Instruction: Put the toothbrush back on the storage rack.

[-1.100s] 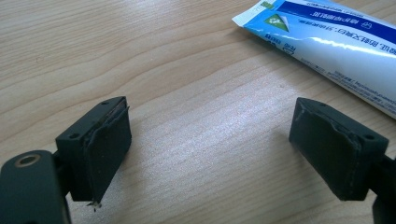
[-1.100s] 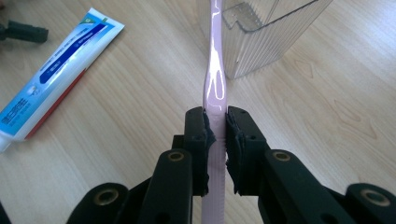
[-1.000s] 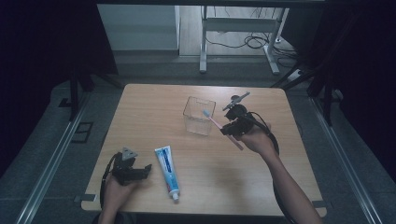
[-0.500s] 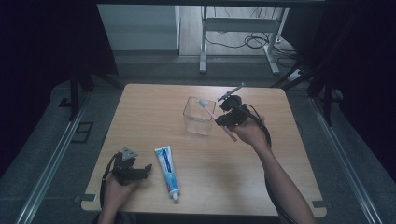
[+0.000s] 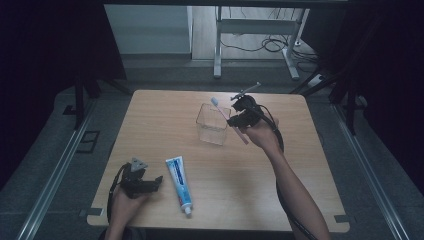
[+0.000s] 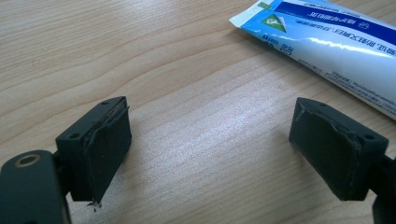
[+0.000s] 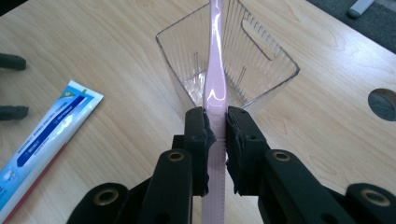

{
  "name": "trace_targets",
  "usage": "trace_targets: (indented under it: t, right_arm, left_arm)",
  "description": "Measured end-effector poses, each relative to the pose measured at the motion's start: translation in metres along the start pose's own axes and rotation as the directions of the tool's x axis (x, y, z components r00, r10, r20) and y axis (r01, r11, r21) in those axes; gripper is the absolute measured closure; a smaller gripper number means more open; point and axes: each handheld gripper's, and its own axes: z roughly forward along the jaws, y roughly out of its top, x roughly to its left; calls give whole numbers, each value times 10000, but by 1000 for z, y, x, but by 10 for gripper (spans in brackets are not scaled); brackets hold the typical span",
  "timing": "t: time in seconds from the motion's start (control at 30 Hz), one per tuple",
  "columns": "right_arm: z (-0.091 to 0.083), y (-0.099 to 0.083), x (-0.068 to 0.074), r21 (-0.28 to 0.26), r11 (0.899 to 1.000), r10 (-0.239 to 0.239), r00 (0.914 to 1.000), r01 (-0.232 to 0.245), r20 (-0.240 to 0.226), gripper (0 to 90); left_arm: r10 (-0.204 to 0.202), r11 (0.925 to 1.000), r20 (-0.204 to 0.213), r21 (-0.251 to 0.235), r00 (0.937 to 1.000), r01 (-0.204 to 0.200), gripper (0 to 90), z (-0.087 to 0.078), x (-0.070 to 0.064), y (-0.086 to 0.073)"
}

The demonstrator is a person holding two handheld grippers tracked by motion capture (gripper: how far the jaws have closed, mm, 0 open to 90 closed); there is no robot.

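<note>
A pink toothbrush (image 7: pixel 215 84) is clamped between the jaws of my right gripper (image 7: pixel 216 135), which is shut on its handle. Its blue-white head (image 5: pixel 215 101) reaches out over the clear square plastic cup (image 5: pixel 213 124) at the table's middle back. In the high view my right gripper (image 5: pixel 235 119) hovers just right of the cup's rim. A blue-and-white toothpaste tube (image 5: pixel 179 183) lies flat near the front left. My left gripper (image 5: pixel 154 183) rests on the table beside it, open, with bare wood between its pads (image 6: pixel 112 140). The tube's flat end (image 6: pixel 327 46) lies beyond the right pad.
The wooden table (image 5: pixel 300 165) has a round hole (image 7: pixel 384 103) to the right of the cup. Beyond the far edge stand a metal frame (image 5: pixel 255 35) and cables on the floor. Dark curtains flank both sides.
My right gripper carried the toothbrush leftward and up, bringing its head from beside the cup to above the cup's opening. The left gripper and the tube stayed put.
</note>
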Motion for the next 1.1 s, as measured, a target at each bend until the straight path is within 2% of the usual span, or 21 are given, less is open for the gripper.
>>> trace_targets:
  t: [0.6,1.1]
  right_arm:
    - [14,23,2,-350,9993,111,9999,-108,80,788]
    - [32,46,5,-535,9983,218,9997,-223,-105,788]
  left_arm:
    - [34,10000,58,-2,10000,-34,129,0,0,0]
    - [48,10000,66,-10,10000,-48,129,1,0,1]
